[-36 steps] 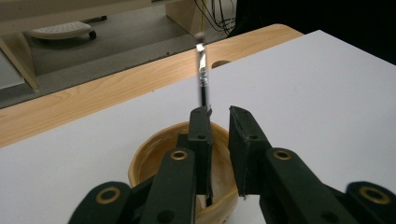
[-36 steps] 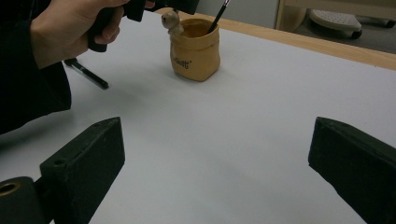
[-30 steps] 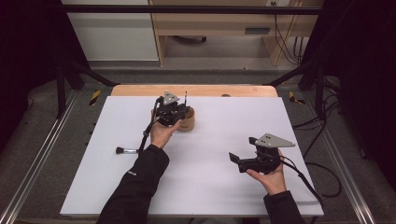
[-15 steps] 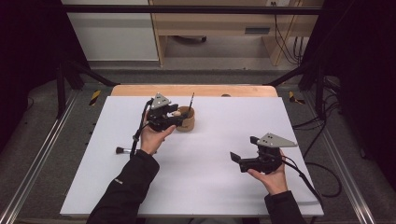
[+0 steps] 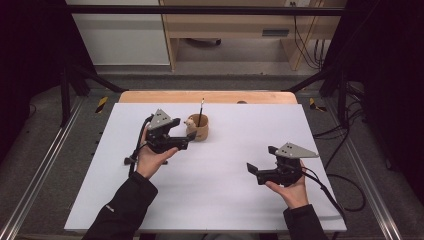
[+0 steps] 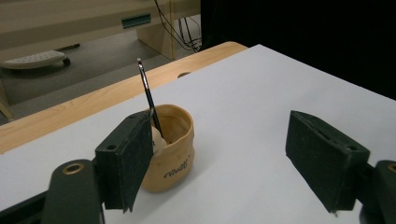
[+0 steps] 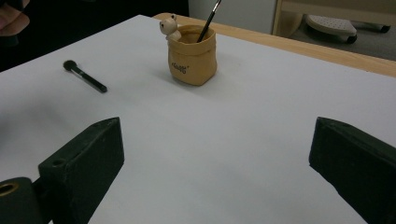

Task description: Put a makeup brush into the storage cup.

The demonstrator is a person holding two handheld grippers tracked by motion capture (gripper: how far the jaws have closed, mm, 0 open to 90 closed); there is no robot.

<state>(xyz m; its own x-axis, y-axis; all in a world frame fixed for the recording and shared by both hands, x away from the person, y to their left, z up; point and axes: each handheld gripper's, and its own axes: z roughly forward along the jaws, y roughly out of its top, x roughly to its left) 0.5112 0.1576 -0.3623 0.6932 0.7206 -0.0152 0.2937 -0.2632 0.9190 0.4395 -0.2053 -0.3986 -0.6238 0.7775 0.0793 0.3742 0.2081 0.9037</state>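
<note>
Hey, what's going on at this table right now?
A person holds a two-jaw gripper in each hand over a white table. A thin black-handled brush stands in a small tan sack-shaped holder with a little bear figure. The left gripper sits just beside the holder, its jaws having just opened with nothing between them. The right gripper waits open and empty. A second black makeup brush lies on the table.
</note>
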